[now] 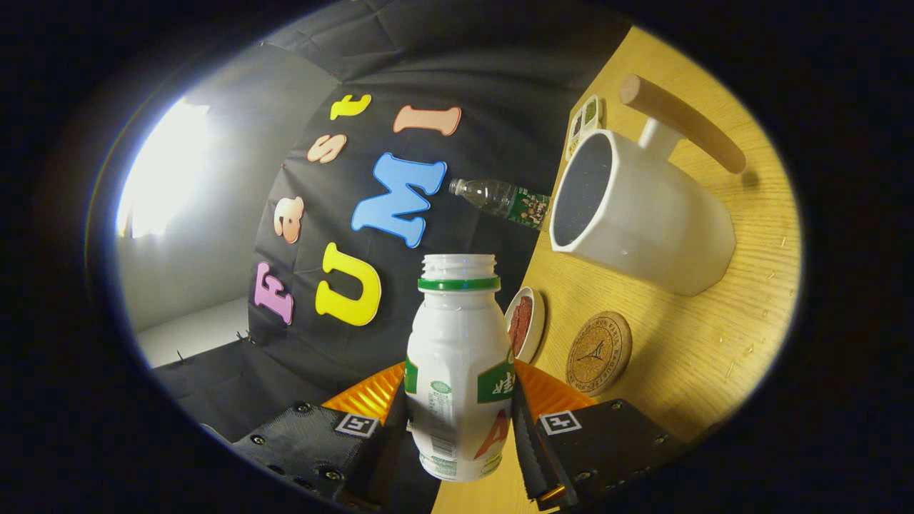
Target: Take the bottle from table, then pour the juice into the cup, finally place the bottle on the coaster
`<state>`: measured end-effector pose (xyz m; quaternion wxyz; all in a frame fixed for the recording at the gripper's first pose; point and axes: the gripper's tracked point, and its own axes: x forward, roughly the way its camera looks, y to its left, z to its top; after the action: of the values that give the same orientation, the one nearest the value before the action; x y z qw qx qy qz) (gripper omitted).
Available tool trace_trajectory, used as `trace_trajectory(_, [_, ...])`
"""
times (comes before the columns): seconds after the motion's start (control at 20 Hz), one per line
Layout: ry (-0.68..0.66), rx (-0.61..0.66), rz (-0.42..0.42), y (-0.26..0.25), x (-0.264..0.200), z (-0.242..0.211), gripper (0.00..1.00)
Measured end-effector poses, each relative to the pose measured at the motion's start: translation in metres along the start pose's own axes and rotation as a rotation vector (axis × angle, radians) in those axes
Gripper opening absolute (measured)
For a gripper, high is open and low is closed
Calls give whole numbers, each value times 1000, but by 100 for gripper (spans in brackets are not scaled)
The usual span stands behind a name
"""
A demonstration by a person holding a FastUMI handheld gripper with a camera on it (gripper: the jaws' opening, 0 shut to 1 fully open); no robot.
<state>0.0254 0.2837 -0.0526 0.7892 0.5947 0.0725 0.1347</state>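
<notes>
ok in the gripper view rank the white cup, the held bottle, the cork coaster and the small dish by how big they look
1. white cup
2. bottle, gripper shut on it; nearness inflates it
3. cork coaster
4. small dish, seen edge-on, so unsure against the coaster

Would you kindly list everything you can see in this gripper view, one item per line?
bottle: 1, white with a green neck band and green label, uncapped, between the two fingers
cup: 1, white with a wooden handle, on the table beyond the fingers, mouth toward the bottle
coaster: 1, round cork, on the table between the cup and the fingers
dish: 1, white, small, holding something reddish-brown, beside the coaster near the bottle
clear bottle: 1, clear with a green label, past the cup at the table's far edge
tray: 1, white, small, with compartments, behind the cup
table: 1, light wood, under the cup and coaster
gripper: 1, black fingers with orange parts, both pressing the bottle's sides
</notes>
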Motion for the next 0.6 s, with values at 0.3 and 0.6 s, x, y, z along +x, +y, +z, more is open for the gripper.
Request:
trace_trajectory(0.3, [-17,61,21,-1,3,9,67])
trace_trajectory(0.6, [-39,138,49,-2,5,14,67])
